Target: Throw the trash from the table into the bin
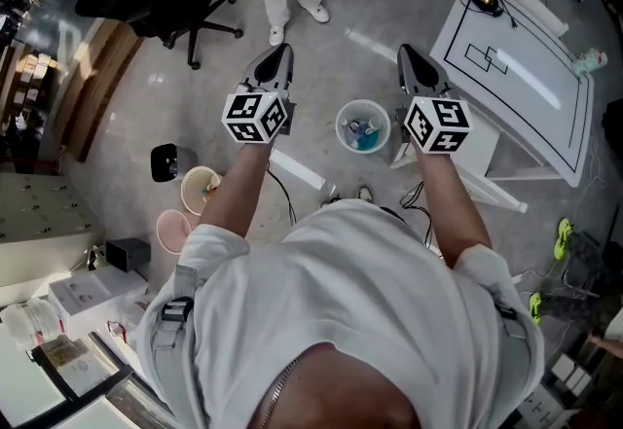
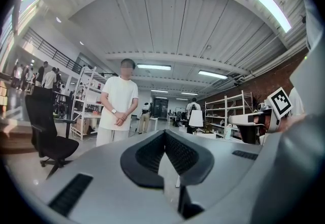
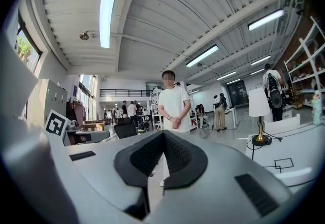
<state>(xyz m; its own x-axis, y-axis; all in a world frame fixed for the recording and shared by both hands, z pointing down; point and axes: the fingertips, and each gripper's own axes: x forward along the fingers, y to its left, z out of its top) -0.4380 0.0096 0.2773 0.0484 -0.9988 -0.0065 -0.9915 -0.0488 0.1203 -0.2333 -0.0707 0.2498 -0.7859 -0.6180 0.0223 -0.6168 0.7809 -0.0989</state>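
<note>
Both tongs empty, trash already in the bin

At the left, the left tongs (image 1: 277,57) are squeezed shut with nothing in them. In the middle, the bin (image 1: 339,125) stands on the floor with some trash (image 1: 365,132) inside. Beside it, the right tongs (image 1: 409,55) are shut too, and empty. At the upper right, the white tabletop (image 1: 545,116) looks almost bare. One small thing (image 1: 587,59) sits at its far edge, so the job looks nearly done.
</note>
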